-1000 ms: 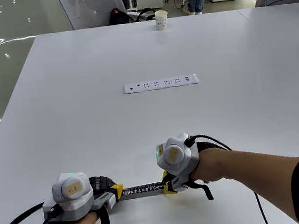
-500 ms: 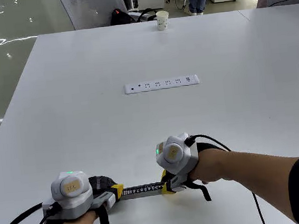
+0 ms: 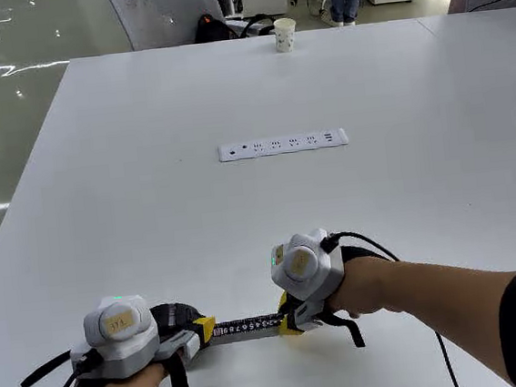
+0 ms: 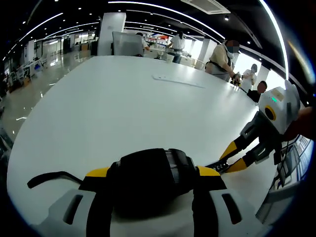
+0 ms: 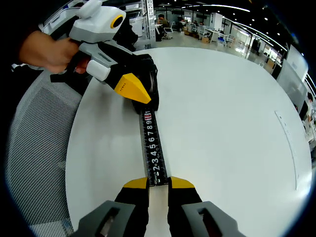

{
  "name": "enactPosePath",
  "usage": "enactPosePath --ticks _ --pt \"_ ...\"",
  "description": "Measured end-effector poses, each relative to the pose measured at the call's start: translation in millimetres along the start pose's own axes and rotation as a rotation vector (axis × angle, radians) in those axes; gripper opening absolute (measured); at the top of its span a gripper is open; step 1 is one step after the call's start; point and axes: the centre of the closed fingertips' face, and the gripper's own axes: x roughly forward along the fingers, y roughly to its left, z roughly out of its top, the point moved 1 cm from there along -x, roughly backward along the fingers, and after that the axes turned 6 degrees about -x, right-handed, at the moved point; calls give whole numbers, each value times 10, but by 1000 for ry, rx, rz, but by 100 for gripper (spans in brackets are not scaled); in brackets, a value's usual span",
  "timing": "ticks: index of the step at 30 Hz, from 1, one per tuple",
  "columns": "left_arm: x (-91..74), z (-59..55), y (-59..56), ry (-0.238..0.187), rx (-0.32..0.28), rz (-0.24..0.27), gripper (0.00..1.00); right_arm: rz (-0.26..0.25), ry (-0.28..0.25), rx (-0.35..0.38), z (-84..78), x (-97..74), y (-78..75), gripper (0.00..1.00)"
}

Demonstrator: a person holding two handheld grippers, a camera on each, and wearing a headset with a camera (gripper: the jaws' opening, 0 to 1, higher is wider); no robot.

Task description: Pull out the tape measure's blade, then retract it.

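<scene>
The black tape measure case (image 3: pixel 177 317) sits at the table's near edge, clamped between the yellow-tipped jaws of my left gripper (image 3: pixel 191 331); in the left gripper view the case (image 4: pixel 150 177) fills the space between the jaws. A short length of black blade with white numbers (image 3: pixel 246 325) runs right from the case to my right gripper (image 3: pixel 287 323). In the right gripper view the blade (image 5: pixel 151 154) stretches from the case (image 5: pixel 145 81) down to my right gripper (image 5: pixel 158 183), which is shut on the blade's end.
A white power strip (image 3: pixel 282 143) lies mid-table. A paper cup (image 3: pixel 285 33) stands at the far edge. A black cable (image 3: pixel 363 241) trails from the right gripper. People and chairs are beyond the table.
The grippers and the drawn-out blade hold nearly the same positions; the head camera has shifted a little.
</scene>
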Motion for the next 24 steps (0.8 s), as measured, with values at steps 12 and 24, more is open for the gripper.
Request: enactPosePath --ticks 12,24 --pt "-8 0 -9 -1 0 -16 60 7 -10 6 131 73 -12 10" --pt "-12 -2 -11 9 -2 -16 61 4 -11 0 216 127 14 10"
